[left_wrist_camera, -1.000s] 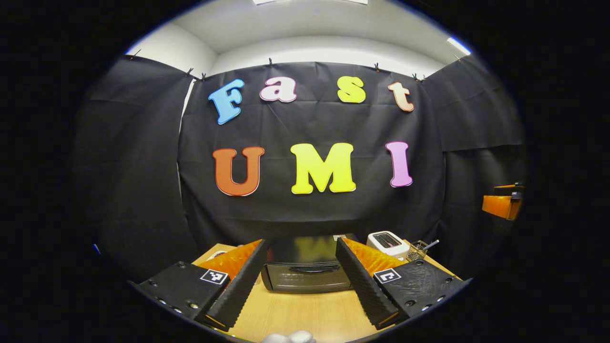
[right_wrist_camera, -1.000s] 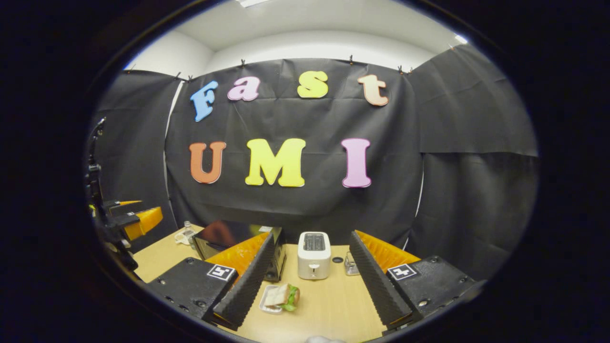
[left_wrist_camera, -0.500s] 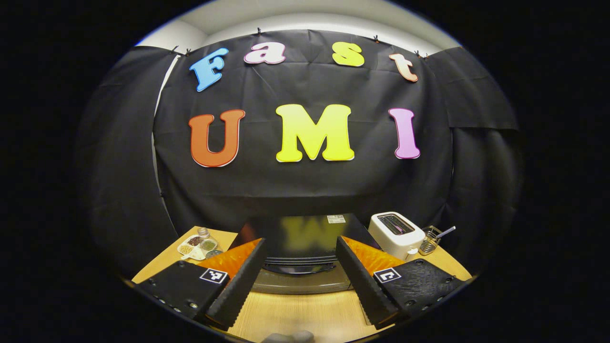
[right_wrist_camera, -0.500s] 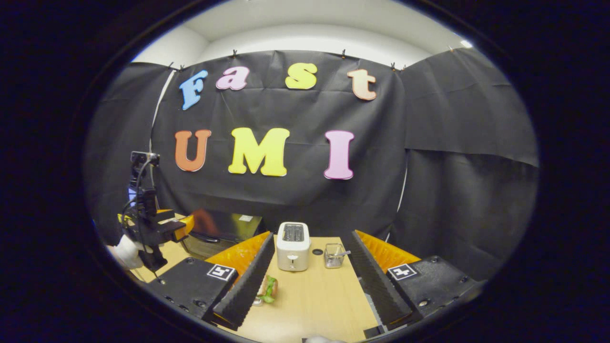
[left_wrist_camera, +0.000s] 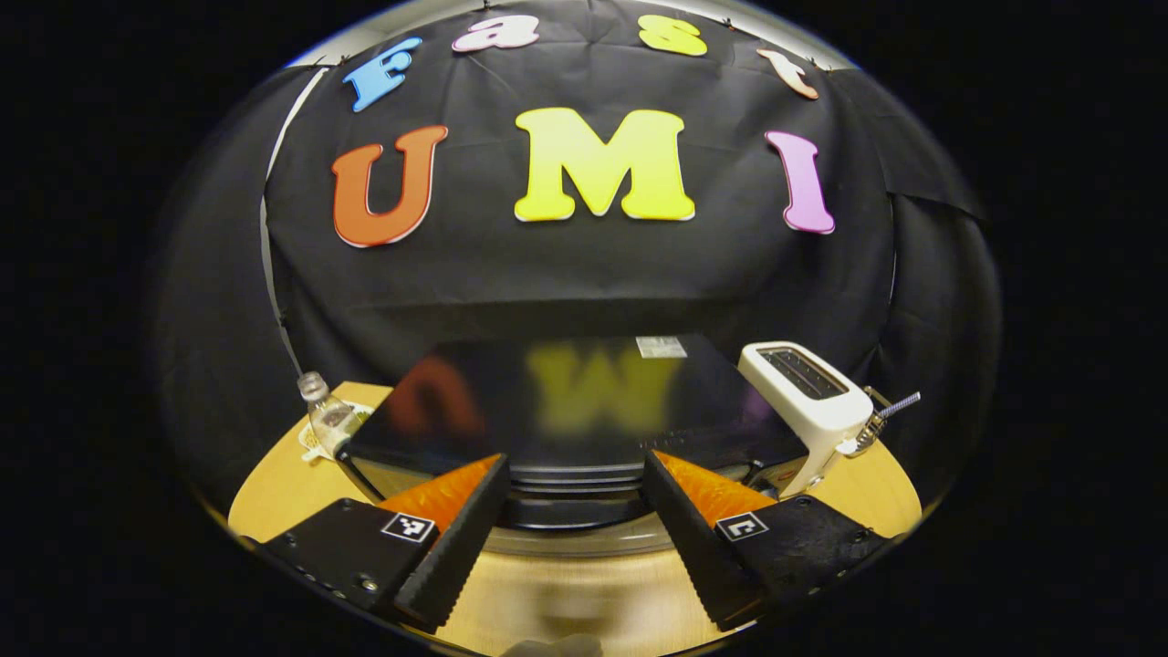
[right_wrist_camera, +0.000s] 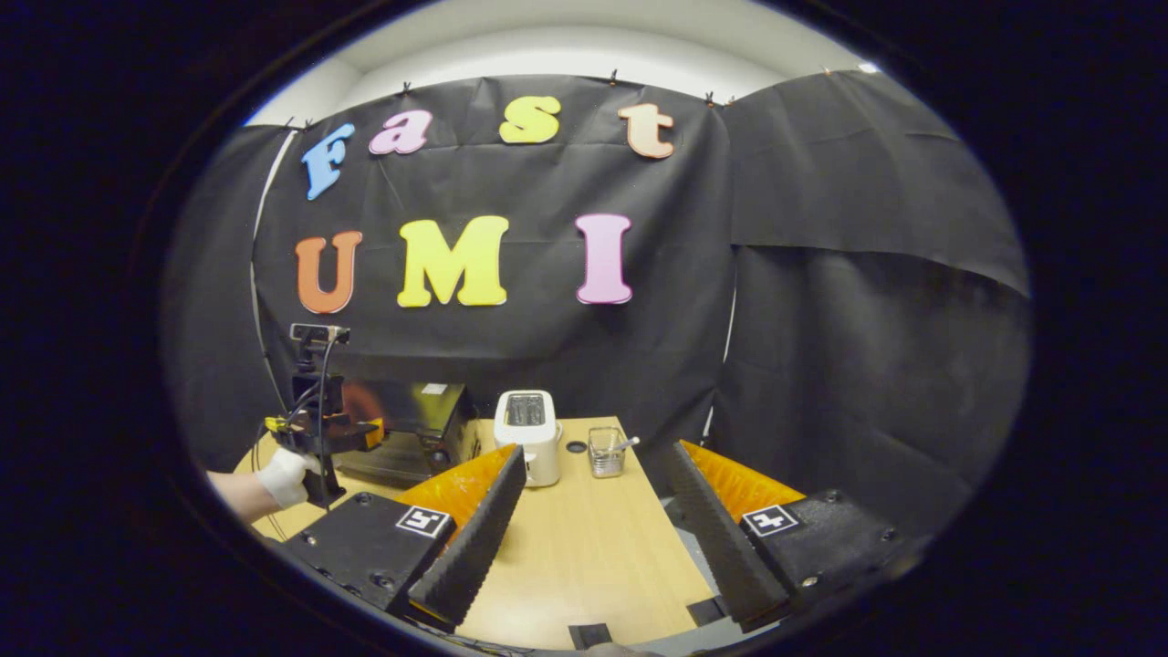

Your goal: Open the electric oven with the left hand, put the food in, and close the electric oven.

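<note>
The left gripper (left_wrist_camera: 573, 511) has its fingers spread wide with nothing between them, and they point right at the handle (left_wrist_camera: 570, 509) on the front of the electric oven (left_wrist_camera: 566, 411). I think they are held apart like that so they can go around the handle and pull the door open. The door looks shut. The right gripper (right_wrist_camera: 593, 538) has its fingers spread wide too, holding nothing, over the bare table (right_wrist_camera: 575, 557) to the right of the oven, well away from it. I think it waits there so it stays out of the way. A white toaster (left_wrist_camera: 808, 401) stands just beside the oven on its right, with a small wire basket (right_wrist_camera: 604, 453) a bit further right. A little bottle (left_wrist_camera: 324, 420) stands at the oven's left corner. I can't see the food right now. A small white sticker (left_wrist_camera: 661, 347) sits on top of the oven, too blurry to read. Each finger block has a small black and white square code (left_wrist_camera: 408, 526).
</note>
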The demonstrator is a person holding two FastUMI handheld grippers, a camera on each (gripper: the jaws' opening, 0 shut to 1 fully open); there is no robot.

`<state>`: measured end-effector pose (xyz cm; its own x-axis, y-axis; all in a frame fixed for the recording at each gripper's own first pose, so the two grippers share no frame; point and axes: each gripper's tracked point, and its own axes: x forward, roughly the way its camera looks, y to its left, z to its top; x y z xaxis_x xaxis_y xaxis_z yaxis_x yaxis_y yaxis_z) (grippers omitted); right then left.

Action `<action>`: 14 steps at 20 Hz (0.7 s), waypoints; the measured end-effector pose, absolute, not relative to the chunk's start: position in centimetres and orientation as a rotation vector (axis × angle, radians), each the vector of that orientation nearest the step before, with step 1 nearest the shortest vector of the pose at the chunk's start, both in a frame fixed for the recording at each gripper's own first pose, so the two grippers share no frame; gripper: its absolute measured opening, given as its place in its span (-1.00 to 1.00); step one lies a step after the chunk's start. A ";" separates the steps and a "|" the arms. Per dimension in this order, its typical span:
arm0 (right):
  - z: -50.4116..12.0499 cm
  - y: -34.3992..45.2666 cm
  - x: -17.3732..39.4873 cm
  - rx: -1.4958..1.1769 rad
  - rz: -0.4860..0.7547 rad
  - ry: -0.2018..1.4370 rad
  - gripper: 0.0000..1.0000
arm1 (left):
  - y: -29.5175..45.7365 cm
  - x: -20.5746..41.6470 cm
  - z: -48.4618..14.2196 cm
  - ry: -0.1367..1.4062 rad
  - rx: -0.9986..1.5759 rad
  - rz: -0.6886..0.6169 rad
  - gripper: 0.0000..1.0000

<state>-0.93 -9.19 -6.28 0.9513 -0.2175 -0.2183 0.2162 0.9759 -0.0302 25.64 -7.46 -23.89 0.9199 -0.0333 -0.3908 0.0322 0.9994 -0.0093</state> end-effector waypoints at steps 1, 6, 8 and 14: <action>-6.6 -9.3 -1.1 -0.011 -0.227 0.229 1.00 | -7.6 25.9 -24.3 0.412 0.013 -0.030 0.82; -7.3 -9.4 -1.9 0.007 -0.222 0.237 1.00 | -7.5 24.4 -24.4 0.423 -0.024 -0.024 0.82; -7.7 -9.3 -2.1 0.004 -0.218 0.244 1.00 | -7.6 23.5 -24.4 0.422 -0.029 -0.037 0.98; -8.5 -8.2 -2.2 0.012 -0.171 0.265 1.00 | -7.7 19.7 -25.5 0.452 -0.027 -0.053 0.98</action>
